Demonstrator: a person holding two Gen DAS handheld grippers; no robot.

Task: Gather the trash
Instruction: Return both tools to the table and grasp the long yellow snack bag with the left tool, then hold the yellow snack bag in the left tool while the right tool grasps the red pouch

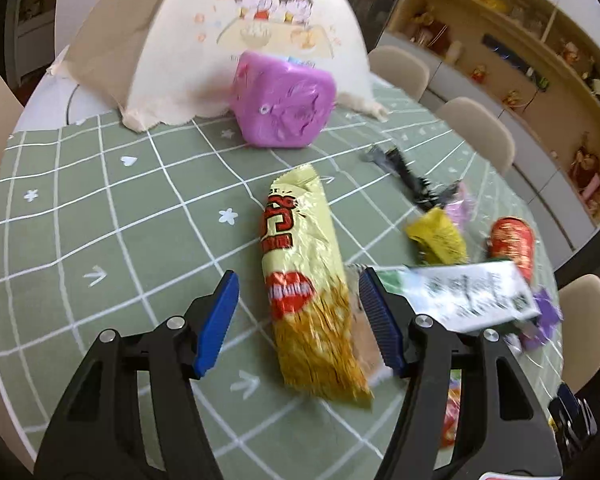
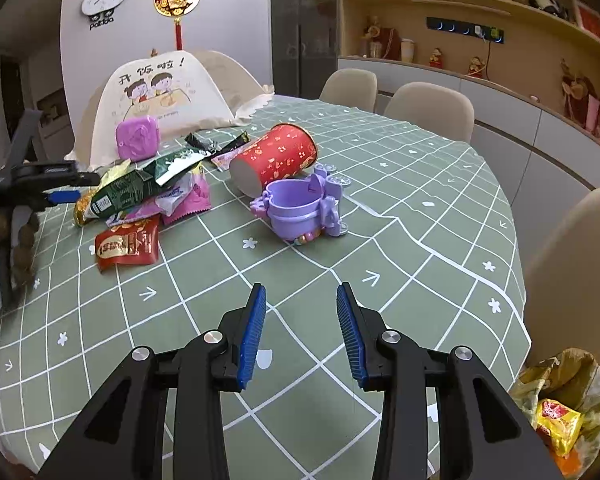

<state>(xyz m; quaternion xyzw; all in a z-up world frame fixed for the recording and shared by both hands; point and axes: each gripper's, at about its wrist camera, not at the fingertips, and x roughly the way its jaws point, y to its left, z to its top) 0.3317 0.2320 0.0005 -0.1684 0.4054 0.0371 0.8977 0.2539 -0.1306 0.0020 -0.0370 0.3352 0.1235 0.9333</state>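
The left gripper [image 1: 300, 320] is spread wide with the long yellow snack wrapper [image 1: 304, 280] lying between its fingers in the lower middle of the left wrist view, nothing gripped yet. To do this step well, I think it should go lower until both pads are beside the wrapper's middle, then press slowly, because the foil may slide away. The right gripper [image 2: 301, 332] is also released and empty, low in the right wrist view. The trash bag [image 2: 560, 408] waits at lower right there.
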